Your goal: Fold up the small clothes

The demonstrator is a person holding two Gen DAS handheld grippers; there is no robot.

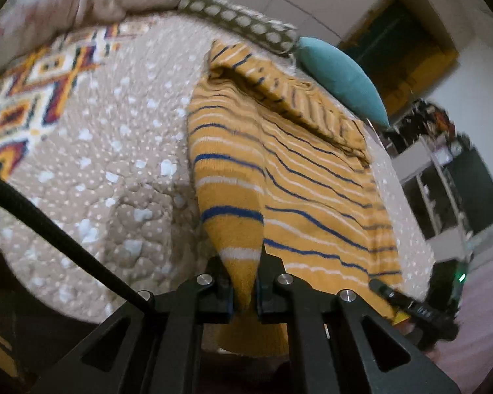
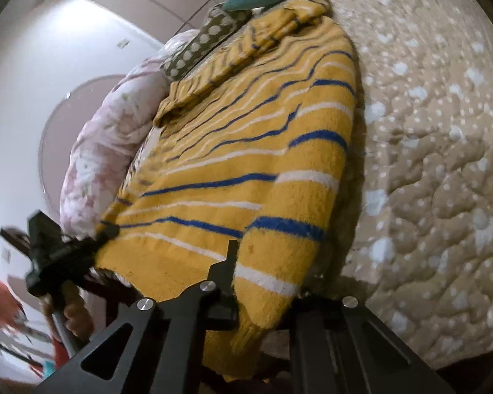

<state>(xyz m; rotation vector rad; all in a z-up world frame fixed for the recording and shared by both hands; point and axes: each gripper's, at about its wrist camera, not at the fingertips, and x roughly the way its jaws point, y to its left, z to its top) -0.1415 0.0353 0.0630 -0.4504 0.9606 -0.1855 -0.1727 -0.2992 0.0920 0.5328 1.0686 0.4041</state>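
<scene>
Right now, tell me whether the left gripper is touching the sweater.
Touching. The left wrist view shows the left gripper shut on a bunched fold of the sweater.

Fuzzy knit sweater (image 1: 312,177), quilted matt cloth bedspread (image 1: 115,164), matt blk plastic grippers.

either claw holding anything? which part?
Both. The left claw pinches the striped sweater at a sleeve cuff; the right claw grips its other cuff.

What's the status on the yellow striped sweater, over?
Left gripper shut on yellow knit sweater with blue and white stripes. Right gripper shut on its near edge. Teal cushion beyond, clear.
</scene>
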